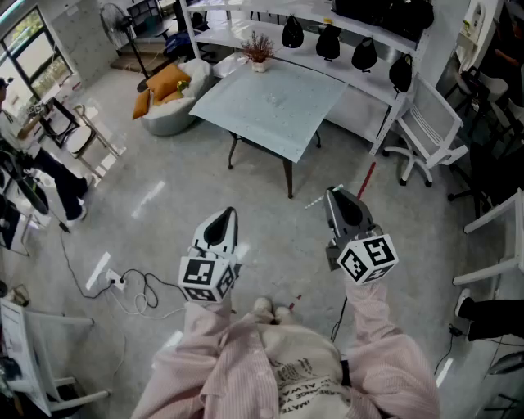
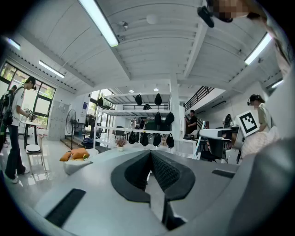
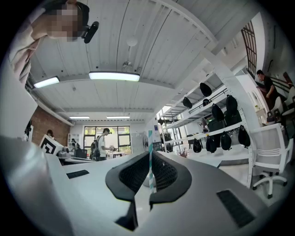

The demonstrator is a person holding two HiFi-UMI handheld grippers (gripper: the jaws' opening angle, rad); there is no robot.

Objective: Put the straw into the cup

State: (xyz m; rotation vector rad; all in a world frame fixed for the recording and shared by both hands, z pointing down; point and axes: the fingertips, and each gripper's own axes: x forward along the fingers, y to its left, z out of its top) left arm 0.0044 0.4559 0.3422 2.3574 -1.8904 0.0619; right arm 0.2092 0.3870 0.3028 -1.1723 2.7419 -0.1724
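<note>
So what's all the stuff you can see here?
table: one, pale, mid-room
plant: one, reddish, on the table's far edge
bags: four, black, hanging at the white shelf
chair: one, white, right of the table
cushions: orange, on a pale beanbag, left
fan: one, dark, far left
power strip: one, white, on the floor, left
bystander: one, dark trousers, far left
straw: one, teal and white, between the right gripper's jaws
left gripper: grey, shut, empty
right gripper: grey, shut on the straw
sleeves: two, pink, bottom

Open-plan office: shelving point(image 1: 219, 36), table point(image 1: 270, 106), chair point(image 1: 430, 131)
</note>
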